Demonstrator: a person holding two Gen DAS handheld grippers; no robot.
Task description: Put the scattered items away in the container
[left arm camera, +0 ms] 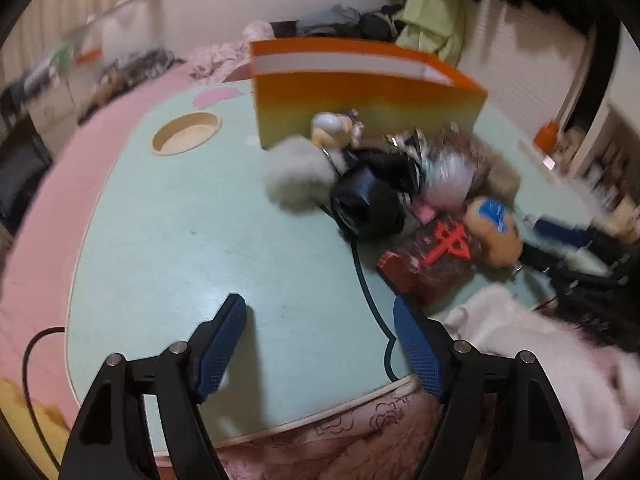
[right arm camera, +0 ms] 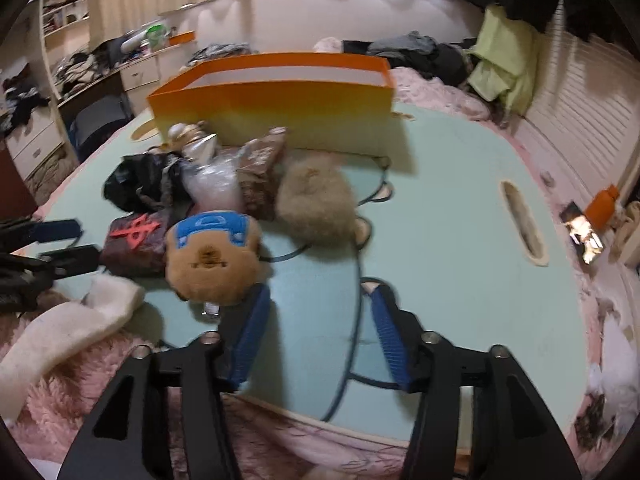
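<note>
much of the heap is hard for me to read: both views are smeared, and the crinkly clear packet [left arm camera: 448, 172] and the brown printed packet [right arm camera: 262, 176] overlap so i can't tell where one ends. the orange container [left arm camera: 360, 100] stands upright at the far side of the pale green table [left arm camera: 180, 240], its inside hidden from me except a white inner band. the scattered things lie bunched just in front of it: a fluffy beige pompom [left arm camera: 298, 176], a glossy black crumpled bag [left arm camera: 368, 204], a dark packet with a red character [left arm camera: 436, 256], and a round tan plush with a blue cap [right arm camera: 214, 256]. my left tool [left arm camera: 320, 306] stands wide open over bare table, nothing between its ribbed blue pads, one pad tip near the dark packet. my right tool [right arm camera: 318, 294] is open too, empty; its left pad is just beside the plush, though i can't tell if they touch. a thin dark cord [right arm camera: 354, 280] runs between its fingers.
</note>
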